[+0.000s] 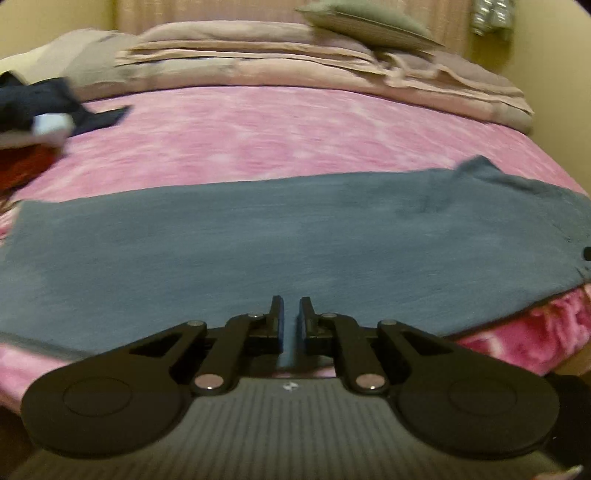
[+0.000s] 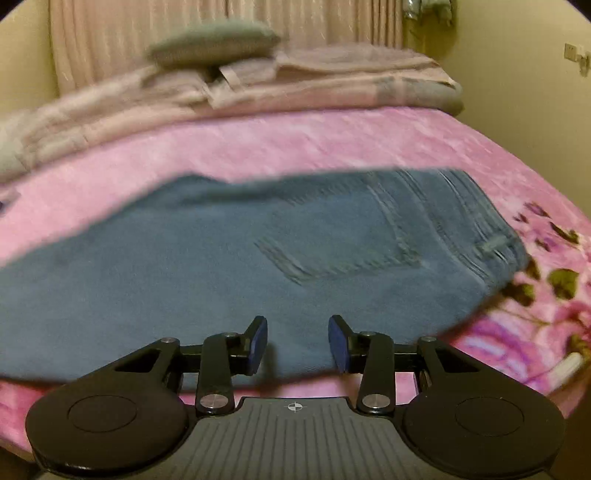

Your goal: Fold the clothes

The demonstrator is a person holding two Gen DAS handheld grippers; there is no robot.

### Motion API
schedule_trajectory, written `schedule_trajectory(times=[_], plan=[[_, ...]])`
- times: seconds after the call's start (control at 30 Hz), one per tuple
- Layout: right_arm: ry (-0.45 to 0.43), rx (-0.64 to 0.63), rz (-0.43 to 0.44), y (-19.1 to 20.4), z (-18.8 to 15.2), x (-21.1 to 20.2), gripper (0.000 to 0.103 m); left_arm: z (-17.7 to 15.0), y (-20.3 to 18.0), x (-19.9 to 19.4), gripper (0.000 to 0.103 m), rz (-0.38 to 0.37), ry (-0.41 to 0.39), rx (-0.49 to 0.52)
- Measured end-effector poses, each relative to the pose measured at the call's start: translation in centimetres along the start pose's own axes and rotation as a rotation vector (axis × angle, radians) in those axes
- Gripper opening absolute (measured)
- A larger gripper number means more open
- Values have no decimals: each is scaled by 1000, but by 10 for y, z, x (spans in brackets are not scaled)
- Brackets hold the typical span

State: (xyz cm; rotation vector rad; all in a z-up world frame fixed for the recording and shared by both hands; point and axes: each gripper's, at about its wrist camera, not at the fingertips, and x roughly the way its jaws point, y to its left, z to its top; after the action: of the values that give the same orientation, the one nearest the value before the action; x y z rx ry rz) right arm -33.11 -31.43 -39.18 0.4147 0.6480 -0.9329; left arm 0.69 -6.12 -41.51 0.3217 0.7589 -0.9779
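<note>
A pair of blue jeans (image 1: 258, 243) lies flat across the near part of a pink bedspread (image 1: 280, 129). In the right wrist view the jeans (image 2: 229, 258) show a back pocket and the waistband at the right. My left gripper (image 1: 291, 314) hovers over the near edge of the jeans, its jaws almost closed with a narrow gap and nothing between them. My right gripper (image 2: 297, 334) is open and empty above the near edge of the jeans, close to the waist end.
Folded beige blankets (image 1: 258, 51) and a grey pillow (image 1: 369, 22) lie at the head of the bed. A heap of dark clothes (image 1: 40, 107) sits at the far left. The bedspread (image 2: 546, 295) has a flower pattern at the right edge.
</note>
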Motion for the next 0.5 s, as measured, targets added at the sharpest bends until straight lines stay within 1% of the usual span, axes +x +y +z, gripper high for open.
schedule_trajectory(times=[0.07,0.13,0.2,0.23,0.27,0.3,0.33,0.4,0.43,0.5], plan=[[-8,-45,60,34,-3,0,40,-2,19,-4,8,25,6,-60],[20,-72,121,68,-10,6,40,-4,32,-8,8,24,6,-105],[55,-80,157,103,-22,18,40,-4,35,-7,8,23,6,-96],[80,-86,168,121,-31,24,40,-5,37,-6,7,22,5,-92],[61,-117,143,140,-40,24,40,-6,41,-7,4,24,3,-86],[44,-182,125,161,-47,21,40,-9,46,-10,6,33,1,-83],[41,-231,135,179,-51,18,39,-10,51,-13,6,48,1,-80],[68,-250,244,197,-55,12,39,-11,66,-21,6,51,-17,-93],[62,-249,256,202,-55,8,39,-10,74,-26,6,51,-31,-104],[23,-220,238,204,-50,4,39,-9,90,-32,6,64,-64,-127]])
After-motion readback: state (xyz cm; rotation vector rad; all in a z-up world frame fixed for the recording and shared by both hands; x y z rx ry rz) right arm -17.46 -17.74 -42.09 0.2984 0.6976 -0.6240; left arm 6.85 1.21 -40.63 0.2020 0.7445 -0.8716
